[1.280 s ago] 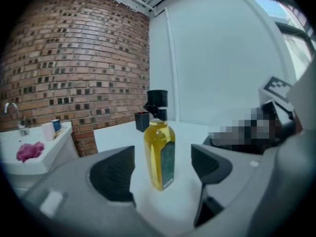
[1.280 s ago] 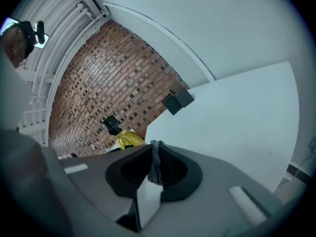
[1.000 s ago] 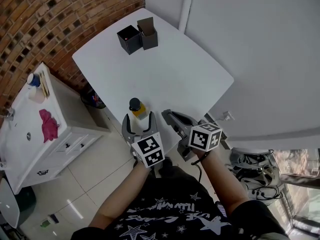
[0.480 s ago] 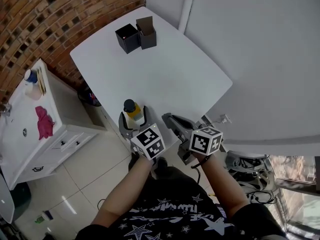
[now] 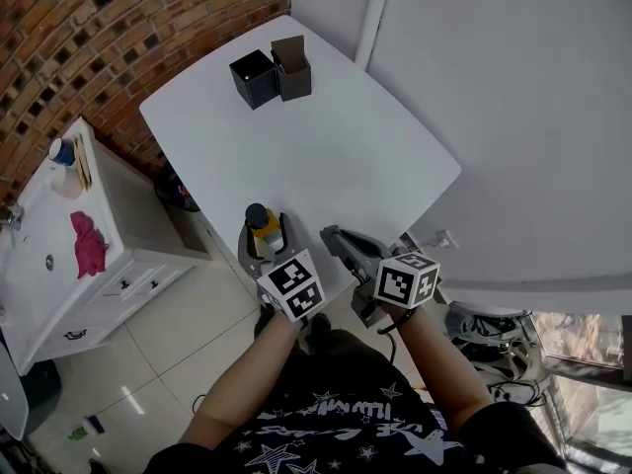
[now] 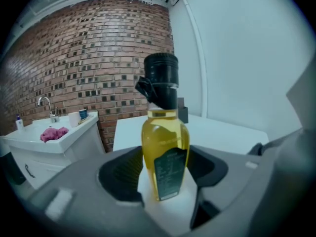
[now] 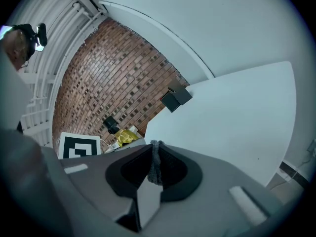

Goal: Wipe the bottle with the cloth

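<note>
A bottle (image 5: 259,215) of yellow liquid with a black cap stands upright near the front edge of the white table (image 5: 326,136). My left gripper (image 5: 268,233) reaches round it, and its jaws are closing with the bottle (image 6: 165,147) between them. The dark pads (image 6: 123,174) meet the glass on both sides. My right gripper (image 5: 333,235) hovers just to the right of the bottle, apart from it. It is shut on a thin grey cloth (image 7: 155,162) that shows as a strip pinched between the jaws. The bottle (image 7: 123,136) also shows at the left of the right gripper view.
Two dark open boxes (image 5: 255,77) (image 5: 291,65) stand at the far end of the table. A white sink cabinet (image 5: 118,255) with a pink rag (image 5: 89,245) and small cups (image 5: 62,153) stands to the left, below a brick wall. Cables (image 5: 494,329) lie on the floor at right.
My left gripper has slid forward along both sides of the bottle and its jaws have narrowed onto it. The right gripper has stayed beside it, still shut on the cloth.
</note>
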A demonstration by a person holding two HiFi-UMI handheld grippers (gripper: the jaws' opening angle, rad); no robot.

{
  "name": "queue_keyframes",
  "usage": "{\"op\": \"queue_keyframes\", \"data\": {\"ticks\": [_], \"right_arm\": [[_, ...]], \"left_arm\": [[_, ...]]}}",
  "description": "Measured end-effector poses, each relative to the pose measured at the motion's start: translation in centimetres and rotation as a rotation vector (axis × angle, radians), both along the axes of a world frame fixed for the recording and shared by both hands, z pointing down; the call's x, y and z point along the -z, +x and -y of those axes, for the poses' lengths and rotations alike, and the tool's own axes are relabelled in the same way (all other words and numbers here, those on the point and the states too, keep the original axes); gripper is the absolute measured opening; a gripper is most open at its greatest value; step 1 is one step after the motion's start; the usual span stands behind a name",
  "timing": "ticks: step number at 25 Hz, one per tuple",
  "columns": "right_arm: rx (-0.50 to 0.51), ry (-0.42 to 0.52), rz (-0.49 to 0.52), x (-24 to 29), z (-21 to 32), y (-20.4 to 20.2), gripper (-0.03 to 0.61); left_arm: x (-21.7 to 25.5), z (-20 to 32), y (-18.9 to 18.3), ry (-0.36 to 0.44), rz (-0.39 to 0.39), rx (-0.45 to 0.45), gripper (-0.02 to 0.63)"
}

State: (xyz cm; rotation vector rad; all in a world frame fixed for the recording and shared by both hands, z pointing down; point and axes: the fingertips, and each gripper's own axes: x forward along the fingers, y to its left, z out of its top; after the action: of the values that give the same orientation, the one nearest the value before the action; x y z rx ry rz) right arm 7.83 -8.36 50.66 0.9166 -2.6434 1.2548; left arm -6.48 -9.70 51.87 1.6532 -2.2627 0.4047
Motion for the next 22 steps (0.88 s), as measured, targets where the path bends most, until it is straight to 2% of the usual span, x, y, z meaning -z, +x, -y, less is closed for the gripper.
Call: {"op": "queue_keyframes", "data": {"ticks": [3,7,17,22], "right_arm": [[-0.001,0.001,0.005,0.1,0.1,-0.3,0.040],[-0.002,0.004,0.013,0.4,0.1,-0.9,0.041],[0.002,0.031,0.059,3.0,0.6,-3.6,0.041],[0.104,0.114,0.006,4.7,0.7,-6.0,0.041]], "left_arm": [[0.1,-0.2,0.1,0.001,-0.001,-0.058,0.269],[0.1,-0.3,0.2,0.028,0.008,-0.182,0.270],[0.4,-0.9,1.2,0.075,-0.013,-0.617,0.268],[0.7,-1.6,2.0,0.108,-0.022,-0.834,0.268]]}}
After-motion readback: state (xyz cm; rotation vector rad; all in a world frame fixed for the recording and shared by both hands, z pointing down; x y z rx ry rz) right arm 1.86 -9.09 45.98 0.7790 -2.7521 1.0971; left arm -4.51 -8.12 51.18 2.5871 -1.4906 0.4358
